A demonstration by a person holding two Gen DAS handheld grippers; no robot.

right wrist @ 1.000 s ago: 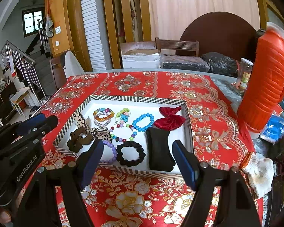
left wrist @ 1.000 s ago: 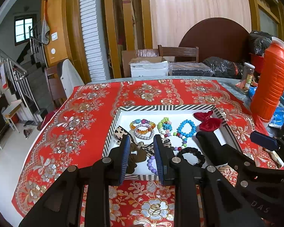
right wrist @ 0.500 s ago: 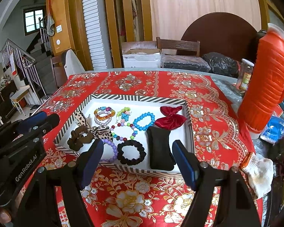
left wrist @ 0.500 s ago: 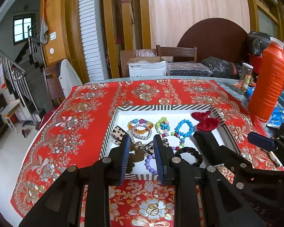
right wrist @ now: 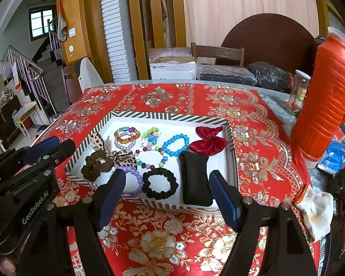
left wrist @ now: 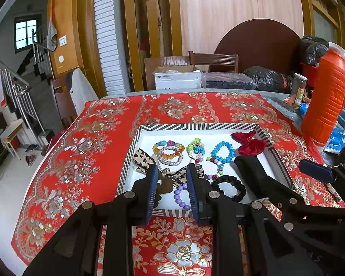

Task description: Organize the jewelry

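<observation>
Hovering over the near edge of the striped tray (right wrist: 170, 116), the right gripper (right wrist: 166, 194) has its jaws wide apart and holds nothing; the left gripper (left wrist: 171, 192) has a narrow gap, also empty. Bead bracelets (right wrist: 175, 144), scrunchies (right wrist: 159, 182) and a red bow (right wrist: 208, 140) lie inside the tray, on a red flowered tablecloth (right wrist: 253, 161). An orange bottle (right wrist: 324, 99) stands at the right; a staircase (right wrist: 32, 69) and wooden doors (right wrist: 140, 23) are behind.

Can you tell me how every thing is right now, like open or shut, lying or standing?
left claw: open, narrow gap, empty.
right claw: wide open, empty.
tray: open on top, holding jewelry.
black scrunchie: lying flat in tray.
red bow: lying in tray.
orange bottle: standing upright, capped.
glass jar: upright, lid on.
</observation>
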